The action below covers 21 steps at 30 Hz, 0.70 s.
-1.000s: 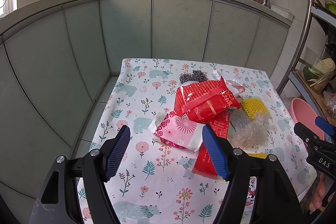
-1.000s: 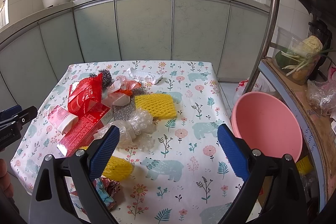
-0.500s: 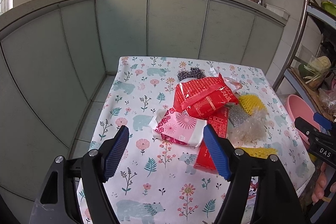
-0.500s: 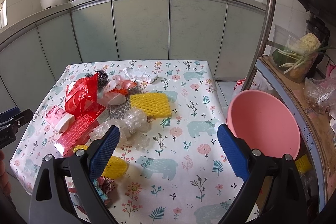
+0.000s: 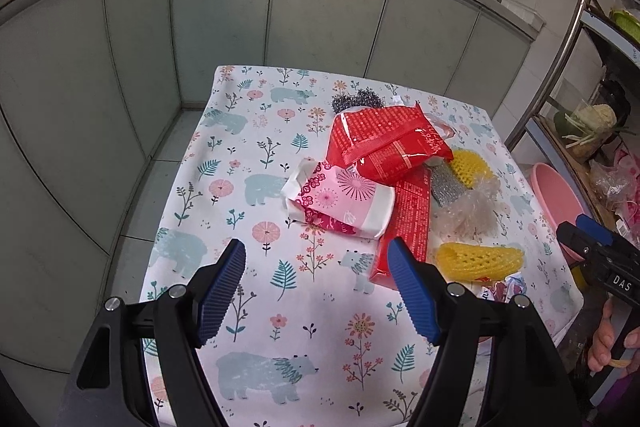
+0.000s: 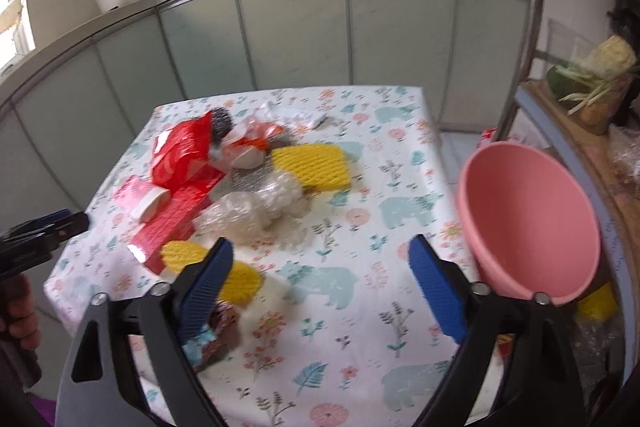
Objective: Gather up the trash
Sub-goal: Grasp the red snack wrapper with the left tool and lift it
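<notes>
Trash lies heaped on a small table with a floral bear cloth [image 5: 256, 311]: a red foil bag [image 5: 384, 143], a pink tissue pack [image 5: 340, 203], a flat red packet [image 5: 406, 223], crumpled clear plastic [image 5: 472, 207], yellow foam netting [image 5: 478, 259] and a steel scourer [image 5: 358, 99]. My left gripper [image 5: 316, 267] hovers open over bare cloth, just short of the tissue pack. My right gripper [image 6: 320, 267] hangs over the table's near right part, its jaws closing with nothing between them; the yellow netting [image 6: 208, 263] lies beside its left finger.
A pink basin [image 6: 528, 223] stands off the table's right edge beside a metal rack post [image 6: 524, 27]. Pale green cabinet fronts [image 5: 224, 15] wrap behind and to the left. A yellow foam sheet [image 6: 312, 165] and a colourful wrapper [image 6: 212, 343] also lie on the cloth.
Both views have tipped further down toward the table. The left gripper has come lower and nearer the tissue pack. The right gripper's jaws have narrowed slightly.
</notes>
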Motion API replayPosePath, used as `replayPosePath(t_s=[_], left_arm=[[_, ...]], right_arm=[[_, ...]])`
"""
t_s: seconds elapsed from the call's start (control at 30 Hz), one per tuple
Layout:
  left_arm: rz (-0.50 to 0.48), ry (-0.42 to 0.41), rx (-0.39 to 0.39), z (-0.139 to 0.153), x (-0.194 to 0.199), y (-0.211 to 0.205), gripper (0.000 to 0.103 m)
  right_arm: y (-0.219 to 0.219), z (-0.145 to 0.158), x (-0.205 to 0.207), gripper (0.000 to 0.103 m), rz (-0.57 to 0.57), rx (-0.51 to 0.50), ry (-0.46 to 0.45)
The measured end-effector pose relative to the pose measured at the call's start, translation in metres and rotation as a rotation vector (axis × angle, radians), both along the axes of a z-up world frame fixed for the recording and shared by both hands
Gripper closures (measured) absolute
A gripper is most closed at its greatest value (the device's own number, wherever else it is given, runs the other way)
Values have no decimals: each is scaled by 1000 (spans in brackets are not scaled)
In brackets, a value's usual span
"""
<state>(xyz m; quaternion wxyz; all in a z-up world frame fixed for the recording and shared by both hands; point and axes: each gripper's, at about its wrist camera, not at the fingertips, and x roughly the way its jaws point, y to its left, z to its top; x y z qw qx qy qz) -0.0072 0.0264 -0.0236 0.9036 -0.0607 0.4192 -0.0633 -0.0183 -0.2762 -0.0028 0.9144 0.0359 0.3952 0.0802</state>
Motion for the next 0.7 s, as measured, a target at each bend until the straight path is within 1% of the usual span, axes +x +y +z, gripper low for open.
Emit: replayPosePath(t_s=[0.1,0.23,0.37,0.5,0.6,0.7], left_arm=[[-8,23,-34,0,9,-3,31],[-13,25,-47,9,27,-5,31],[-55,-7,-23,25,51,-16,31],[-116,-19,-12,32,71,-33,31],[-192,-50,32,31,75,-60,30],[-239,-78,117,22,78,-89,30]], right_arm=[[3,0,4,22,57,67,31],[6,2,14,22,86,93,37],[3,1,25,22,85,98,41],[-7,-6,36,22,70,146,90],[-11,-10,42,22,58,153,99],[-16,-14,48,22,38,157,108]])
